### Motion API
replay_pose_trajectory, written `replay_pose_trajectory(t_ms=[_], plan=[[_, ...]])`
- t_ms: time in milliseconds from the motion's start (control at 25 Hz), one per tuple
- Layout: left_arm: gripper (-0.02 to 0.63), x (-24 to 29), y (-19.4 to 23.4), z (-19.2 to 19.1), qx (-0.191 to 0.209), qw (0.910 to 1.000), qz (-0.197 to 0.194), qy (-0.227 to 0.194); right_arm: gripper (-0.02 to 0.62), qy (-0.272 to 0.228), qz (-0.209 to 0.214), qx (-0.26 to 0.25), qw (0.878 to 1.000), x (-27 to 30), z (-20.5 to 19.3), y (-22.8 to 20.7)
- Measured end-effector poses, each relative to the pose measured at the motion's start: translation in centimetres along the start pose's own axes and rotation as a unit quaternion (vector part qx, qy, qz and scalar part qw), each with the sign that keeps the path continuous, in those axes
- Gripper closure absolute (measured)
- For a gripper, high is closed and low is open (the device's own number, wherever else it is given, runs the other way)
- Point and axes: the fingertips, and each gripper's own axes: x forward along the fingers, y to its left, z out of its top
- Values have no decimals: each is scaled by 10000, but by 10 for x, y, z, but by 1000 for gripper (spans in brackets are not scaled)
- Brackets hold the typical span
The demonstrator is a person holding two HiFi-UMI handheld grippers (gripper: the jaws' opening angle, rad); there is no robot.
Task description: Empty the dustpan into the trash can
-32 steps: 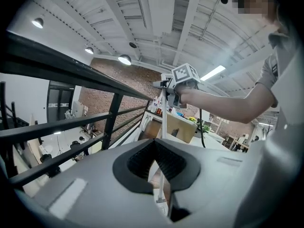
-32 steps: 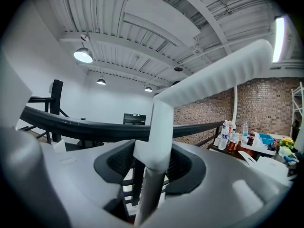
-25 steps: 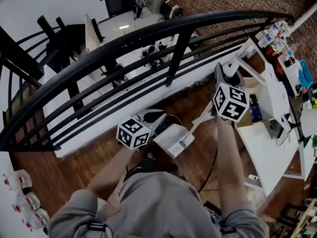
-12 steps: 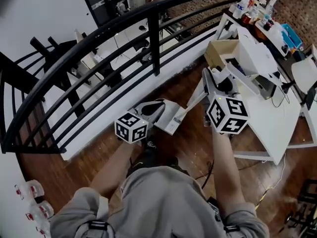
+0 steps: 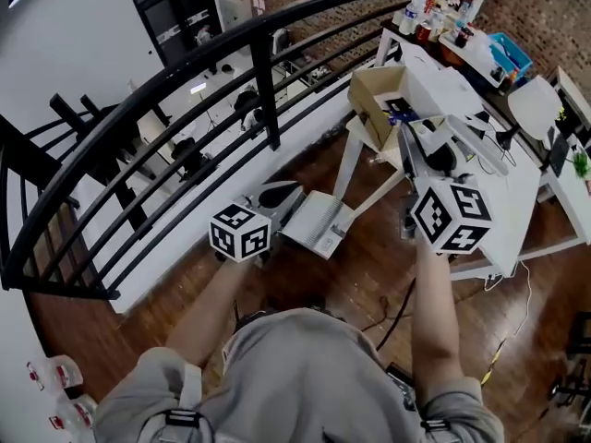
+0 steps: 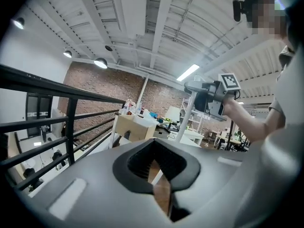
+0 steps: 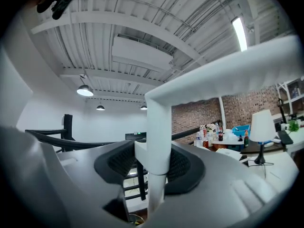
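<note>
From above, you stand on a wooden floor (image 5: 369, 289) beside a black curved railing (image 5: 268, 90), holding a white long-handled dustpan (image 5: 319, 227) between both hands at the centre of the frame.

Your left tongs (image 5: 280, 197) sit at the pan's left rim. Seen from their own camera, they are clenched almost together on a thin pale edge, which I take to be that rim. Your right tongs (image 7: 154, 163) are clamped on the white handle (image 5: 374, 192), near its top where a crosspiece branches off. Both tongs therefore grip the dustpan, one at each end.

The dustpan's long axis runs diagonally, from the pan at lower left to the handle at upper right. What the pan holds cannot be seen.

No trash can is clearly visible. An open cardboard box (image 5: 379, 109) stands at upper right, against a white worktop (image 5: 517, 201) crowded with bottles and gear; I cannot tell whether it serves as the bin. It lies beyond the handle end, much nearer your right tongs than your left.

If the box is the target, the pan is the end farther from it. The pan would probably have to swing past the handle to reach the opening before tipping.
</note>
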Motion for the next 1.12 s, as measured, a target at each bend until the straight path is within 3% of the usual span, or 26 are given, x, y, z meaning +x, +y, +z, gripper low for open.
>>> replay_pose_trajectory(t_ms=[240,640,880,1120], plan=[[603,4,-20,-18,20,9989,-360,299,430,123,-542,-103,9984,-37,-28,-25],[603,45,-64,-60,-25,9915,-1013,812,431,559,-1430,205,9879,-88,-136,-98],[603,67,-90,-96,-141,9846,-1237,1223,434,811,-1653,367,9822,-104,-196,-130],[603,77,-94,-125,-264,9822,-1113,1488,443,1182,-1680,605,9768,-106,-261,-159]])
